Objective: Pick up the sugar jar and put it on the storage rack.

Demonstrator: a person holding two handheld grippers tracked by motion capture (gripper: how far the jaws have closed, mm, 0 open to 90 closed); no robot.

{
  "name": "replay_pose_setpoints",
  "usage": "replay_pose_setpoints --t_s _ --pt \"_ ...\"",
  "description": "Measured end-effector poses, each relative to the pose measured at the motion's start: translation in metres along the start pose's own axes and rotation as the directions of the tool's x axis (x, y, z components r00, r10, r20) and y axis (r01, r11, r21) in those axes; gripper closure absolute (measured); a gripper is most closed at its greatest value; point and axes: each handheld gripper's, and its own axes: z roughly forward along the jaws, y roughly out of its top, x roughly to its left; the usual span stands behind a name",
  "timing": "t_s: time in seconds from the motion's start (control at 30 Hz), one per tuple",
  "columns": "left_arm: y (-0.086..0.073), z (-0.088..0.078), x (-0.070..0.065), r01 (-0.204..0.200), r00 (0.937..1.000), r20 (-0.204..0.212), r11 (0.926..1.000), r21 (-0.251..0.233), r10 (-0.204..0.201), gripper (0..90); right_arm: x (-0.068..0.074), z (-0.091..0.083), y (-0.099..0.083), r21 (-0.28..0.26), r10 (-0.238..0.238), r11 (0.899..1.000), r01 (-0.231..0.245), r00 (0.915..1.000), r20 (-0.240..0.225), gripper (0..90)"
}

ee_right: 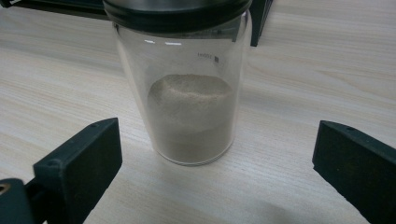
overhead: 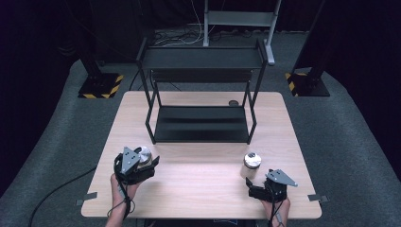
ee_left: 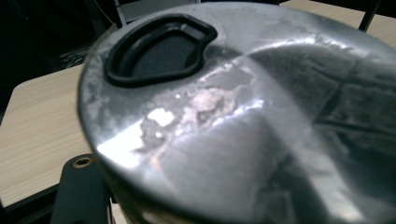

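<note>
A glass jar [ee_right: 194,107] with a dark lid, part full of pale powder, stands upright on the wooden table [overhead: 203,189]. My right gripper [ee_right: 217,135] is open, with its jaws wide apart on either side just short of that jar [overhead: 251,165]. In the high view the right gripper [overhead: 254,185] sits near the table's front right. At the front left, my left gripper [overhead: 144,163] is shut on a second jar [overhead: 143,154]. Its scuffed metal lid [ee_left: 243,107] has a black-rimmed opening [ee_left: 161,49], and one black jaw presses against its side.
A black two-tier metal rack [overhead: 202,94] stands at the middle back of the table, its lower shelf [overhead: 201,124] bare. A small dark round object [overhead: 233,102] lies beside its right rear leg. Cables trail off the table's front left.
</note>
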Motion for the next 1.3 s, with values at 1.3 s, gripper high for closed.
replay_pose_setpoints --t_s 1.3 --pt "0.041 0.032 0.006 -0.044 0.9979 0.046 0.9990 -0.003 0.044 30.3 -0.002 0.000 0.001 0.003 0.003 1.000 -0.003 1.0000 -0.008 1.0"
